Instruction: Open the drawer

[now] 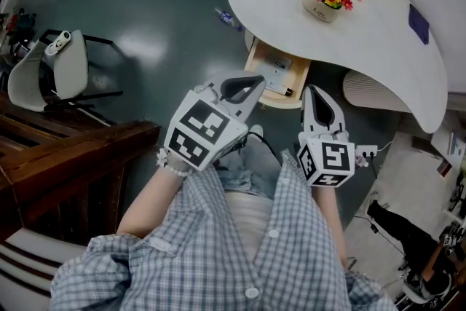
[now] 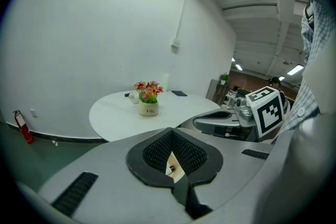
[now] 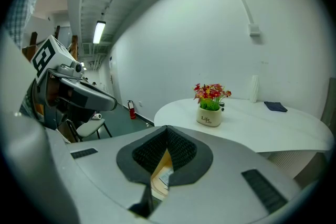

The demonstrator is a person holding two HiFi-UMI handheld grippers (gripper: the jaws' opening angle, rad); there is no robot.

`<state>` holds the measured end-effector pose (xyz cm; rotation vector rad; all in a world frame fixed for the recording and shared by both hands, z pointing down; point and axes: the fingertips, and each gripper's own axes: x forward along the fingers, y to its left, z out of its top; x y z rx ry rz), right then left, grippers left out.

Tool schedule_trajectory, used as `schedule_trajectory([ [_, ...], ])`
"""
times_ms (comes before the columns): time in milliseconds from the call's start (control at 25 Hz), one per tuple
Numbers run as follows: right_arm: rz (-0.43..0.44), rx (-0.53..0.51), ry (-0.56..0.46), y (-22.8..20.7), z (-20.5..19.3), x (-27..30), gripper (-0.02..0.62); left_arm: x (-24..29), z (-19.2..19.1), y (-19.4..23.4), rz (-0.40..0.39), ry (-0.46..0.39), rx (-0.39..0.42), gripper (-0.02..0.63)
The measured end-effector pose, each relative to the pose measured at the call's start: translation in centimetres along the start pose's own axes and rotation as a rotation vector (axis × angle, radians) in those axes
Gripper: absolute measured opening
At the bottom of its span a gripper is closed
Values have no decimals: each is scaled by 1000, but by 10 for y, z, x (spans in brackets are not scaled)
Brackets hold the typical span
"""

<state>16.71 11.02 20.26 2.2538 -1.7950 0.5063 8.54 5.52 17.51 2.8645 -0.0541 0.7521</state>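
**Hazards with the drawer already out**

**State.** The drawer (image 1: 271,54) hangs under the near edge of the white surface (image 1: 378,54). It stands pulled out toward the person, with paper and a dark pen-like item inside. The left gripper (image 1: 256,81) and the right gripper (image 1: 312,92) hover just short of the drawer front, one at each side. Neither touches it. On both grippers the jaws are closed tip to tip and hold nothing. Each gripper view shows only a sliver of the drawer through the gap behind the pads. A flower pot (image 1: 325,5) stands on the surface above and beyond the drawer.

**Assessment.** The task appears done or nearly done. The main risks come from further movement.

**Hazards and causes**

1. Over-travel. A further pull may draw the drawer off its runners. It would then drop or tip and spill its contents onto the floor. No stop is visible.
2. Failed grip. With the jaws closed, the drawer front cannot be gripped. The tips would probably push it back in or slide off. No handle can be made out.
3. Collision. The drawer front sits close under the surface edge. A raised approach may strike that edge and shake the flower pot.
4. Skewed pull. Force from one side only may jam the drawer.
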Motion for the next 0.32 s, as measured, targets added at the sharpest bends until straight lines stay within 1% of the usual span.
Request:
schedule_trajectory([
  [320, 23, 15, -1, 4, -4, -2, 9, -1, -2, -1, 0, -2, 0, 3],
])
